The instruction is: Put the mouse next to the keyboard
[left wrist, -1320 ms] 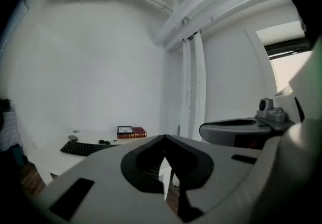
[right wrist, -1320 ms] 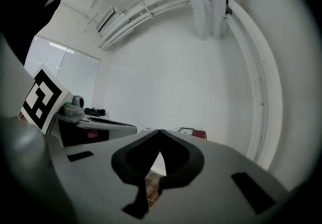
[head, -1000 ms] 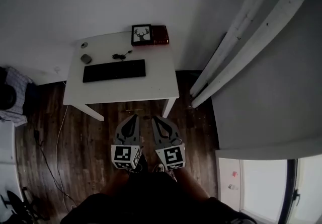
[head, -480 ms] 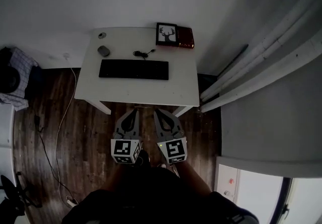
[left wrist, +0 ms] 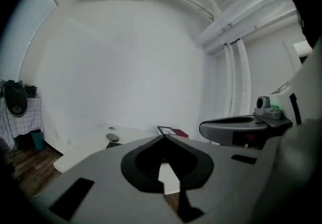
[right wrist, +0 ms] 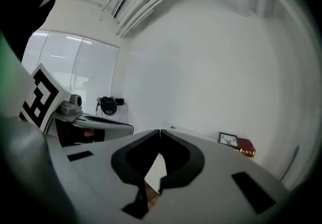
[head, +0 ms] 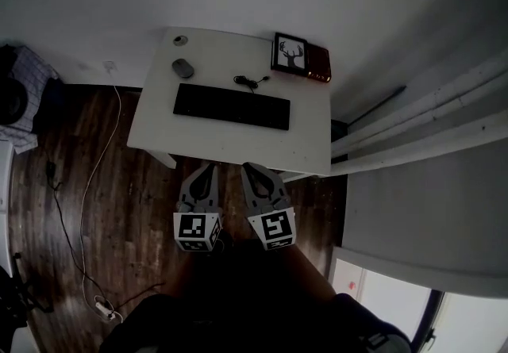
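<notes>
A grey mouse (head: 183,68) lies on the white table (head: 222,137) at its far left, beyond the left end of the black keyboard (head: 232,106) and apart from it. In the left gripper view the mouse (left wrist: 112,137) shows small over the jaws. Both grippers hang over the wooden floor in front of the table, well short of it. My left gripper (head: 205,170) is shut with nothing in it, tips meeting (left wrist: 163,136). My right gripper (head: 248,168) is shut and empty too, its tips together (right wrist: 160,131).
A framed deer picture (head: 290,54) and a dark red book (head: 319,63) stand at the table's far right. A black cable (head: 250,81) lies behind the keyboard, a small round object (head: 180,40) at the far left corner. White pipes (head: 421,129) run at the right; a cord (head: 87,185) trails on the floor.
The view has swung so the table sits further right and higher in the head view. Both grippers stay shut and side by side in front of the person.
</notes>
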{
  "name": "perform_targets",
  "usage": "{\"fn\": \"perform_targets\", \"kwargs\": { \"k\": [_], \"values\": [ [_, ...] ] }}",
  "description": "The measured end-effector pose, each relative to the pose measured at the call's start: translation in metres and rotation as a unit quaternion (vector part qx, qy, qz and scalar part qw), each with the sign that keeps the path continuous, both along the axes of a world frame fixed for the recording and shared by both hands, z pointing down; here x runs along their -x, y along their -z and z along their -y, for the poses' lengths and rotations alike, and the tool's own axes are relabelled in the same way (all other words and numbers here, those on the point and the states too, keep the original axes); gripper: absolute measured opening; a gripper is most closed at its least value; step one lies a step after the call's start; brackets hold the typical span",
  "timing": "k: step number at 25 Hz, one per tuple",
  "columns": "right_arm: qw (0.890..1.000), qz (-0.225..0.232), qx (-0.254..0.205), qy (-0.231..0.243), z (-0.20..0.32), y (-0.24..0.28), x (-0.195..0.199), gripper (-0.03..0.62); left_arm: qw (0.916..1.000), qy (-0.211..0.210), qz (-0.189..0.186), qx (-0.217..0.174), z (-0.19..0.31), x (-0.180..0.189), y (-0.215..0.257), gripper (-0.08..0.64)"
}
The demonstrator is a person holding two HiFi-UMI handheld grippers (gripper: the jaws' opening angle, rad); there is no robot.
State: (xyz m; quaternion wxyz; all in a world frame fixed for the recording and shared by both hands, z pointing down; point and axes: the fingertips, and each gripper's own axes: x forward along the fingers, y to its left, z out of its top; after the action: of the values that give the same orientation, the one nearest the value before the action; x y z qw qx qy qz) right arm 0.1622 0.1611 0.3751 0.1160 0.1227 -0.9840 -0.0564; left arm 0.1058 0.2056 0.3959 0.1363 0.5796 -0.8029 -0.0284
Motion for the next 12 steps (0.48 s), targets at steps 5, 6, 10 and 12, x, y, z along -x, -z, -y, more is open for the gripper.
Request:
{"fn": "perform_targets", "kwargs": {
  "k": [5,6,10,12],
  "values": [
    [0.999,-0.027,0.002,0.018,-0.004,-0.007,0.025,0.021,0.9994,0.029,-0.017,0.003,-0.012,0.021,-0.01,0.002],
    [0.999,-0.029,0.001,0.023,-0.005,-0.01,0.029,0.021,0.9992,0.035,-0.021,0.004,-0.014,0.026,-0.014,0.002],
    [0.999,-0.035,0.014,0.036,-0.002,-0.025,0.046,0.021,0.9977,0.055,-0.033,0.022,-0.014,0.046,-0.027,0.002],
    [0.998,-0.031,0.024,0.043,0.004,-0.03,0.056,0.021,0.9973,0.06,-0.029,0.031,-0.009,0.056,-0.031,0.002]
  ]
}}
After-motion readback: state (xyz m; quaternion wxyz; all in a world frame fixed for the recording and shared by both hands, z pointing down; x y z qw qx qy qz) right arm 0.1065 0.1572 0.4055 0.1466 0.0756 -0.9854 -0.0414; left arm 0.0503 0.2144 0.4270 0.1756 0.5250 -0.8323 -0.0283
